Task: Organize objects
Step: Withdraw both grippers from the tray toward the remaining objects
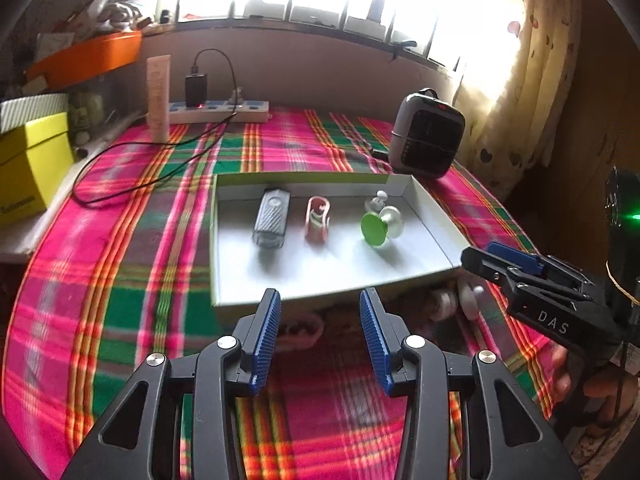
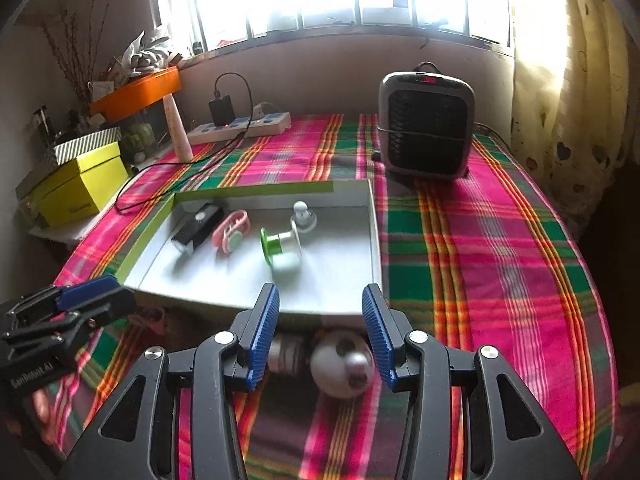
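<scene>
My left gripper (image 1: 319, 334) has ribbed blue rubbery pads on matt black plastic. At 12 o'clock sits a smooth matt white cardboard tray (image 1: 434, 216) on woven plaid cloth (image 1: 120, 264). Inside, a glossy green plastic spool (image 1: 376, 229) and a textured grey case (image 1: 271, 218).

Tray (image 2: 376, 240) (heater (image 2: 426, 124) behind) holds spool (image 2: 280, 242); ball (image 2: 342, 364) lies before it.

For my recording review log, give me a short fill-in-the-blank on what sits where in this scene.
1. The green spool lies inside the white ____.
2. The white spool lies on the plaid blanket, between the ____ gripper's fingers.
3. The black charger is plugged into the ____ strip.

Missing words: tray; right; power
</scene>
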Demonstrator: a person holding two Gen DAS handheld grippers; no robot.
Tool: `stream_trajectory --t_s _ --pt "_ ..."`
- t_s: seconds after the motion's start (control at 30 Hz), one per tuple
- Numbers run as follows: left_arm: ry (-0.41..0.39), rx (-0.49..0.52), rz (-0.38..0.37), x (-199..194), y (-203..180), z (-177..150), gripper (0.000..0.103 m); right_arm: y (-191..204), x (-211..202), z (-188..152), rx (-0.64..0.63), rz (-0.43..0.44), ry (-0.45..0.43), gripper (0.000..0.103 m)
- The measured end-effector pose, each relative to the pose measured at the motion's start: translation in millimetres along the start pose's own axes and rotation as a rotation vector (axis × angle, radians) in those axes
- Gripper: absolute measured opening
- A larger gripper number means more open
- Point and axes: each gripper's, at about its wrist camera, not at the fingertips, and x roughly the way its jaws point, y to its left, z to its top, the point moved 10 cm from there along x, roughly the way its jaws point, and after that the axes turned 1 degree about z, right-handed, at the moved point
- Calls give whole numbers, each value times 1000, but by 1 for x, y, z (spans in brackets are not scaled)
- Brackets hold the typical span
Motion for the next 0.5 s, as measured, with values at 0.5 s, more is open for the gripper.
stream_trajectory --t_s 0.5 --pt "44 2 22 3 17 -36 44 11 -11 -32 -2 31 7 45"
